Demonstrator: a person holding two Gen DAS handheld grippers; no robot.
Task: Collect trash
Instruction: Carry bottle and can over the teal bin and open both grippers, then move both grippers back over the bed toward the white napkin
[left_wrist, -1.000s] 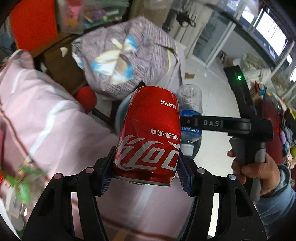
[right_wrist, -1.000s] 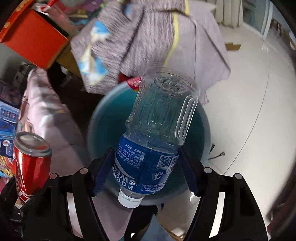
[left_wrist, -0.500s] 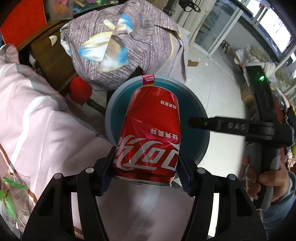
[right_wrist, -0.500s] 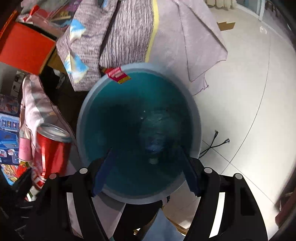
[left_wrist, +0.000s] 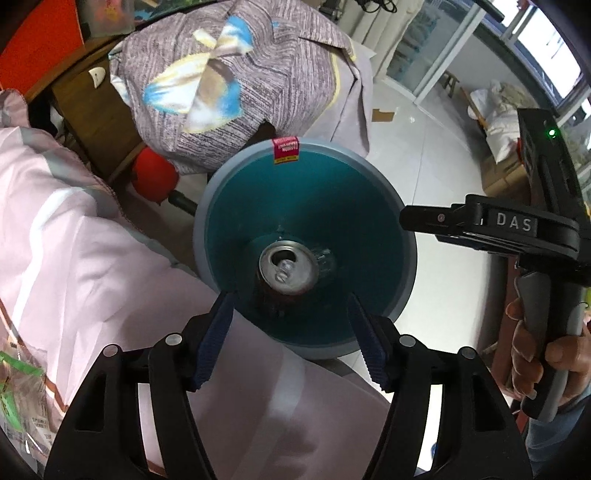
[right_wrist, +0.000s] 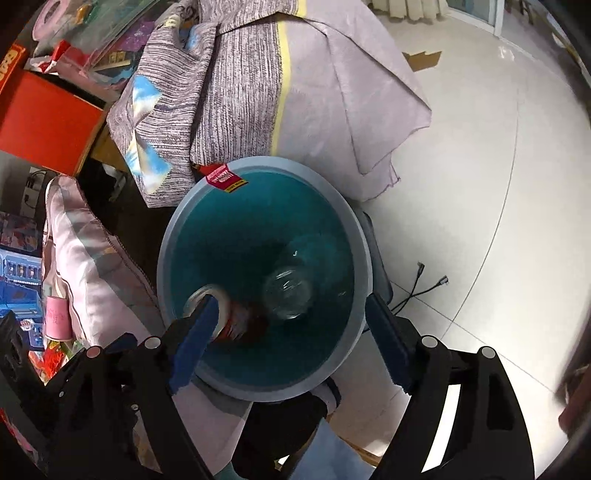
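Observation:
A teal bin with a grey rim (left_wrist: 207, 206) stands on the floor beside the bed; it also shows in the right wrist view (right_wrist: 166, 258). A red cola can (left_wrist: 286, 269) lies inside it, silver top up, and shows in the right wrist view (right_wrist: 236, 321) too. A clear plastic bottle (right_wrist: 288, 293) lies next to the can; it is faint in the left wrist view (left_wrist: 325, 258). My left gripper (left_wrist: 290, 339) is open and empty above the bin. My right gripper (right_wrist: 288, 343) is open and empty above the bin, and its body (left_wrist: 509, 225) shows at the right.
A pink-covered bed (left_wrist: 74, 258) lies to the left of the bin. A striped grey cloth bundle (left_wrist: 229, 74) sits behind it, by a wooden cabinet (left_wrist: 92, 110) and an orange box (right_wrist: 44, 122). White tiled floor (right_wrist: 480, 184) spreads to the right, with cables (right_wrist: 417, 284).
My right gripper opened and the bottle fell into the bin. Then my left gripper opened and the cola can dropped in beside it.

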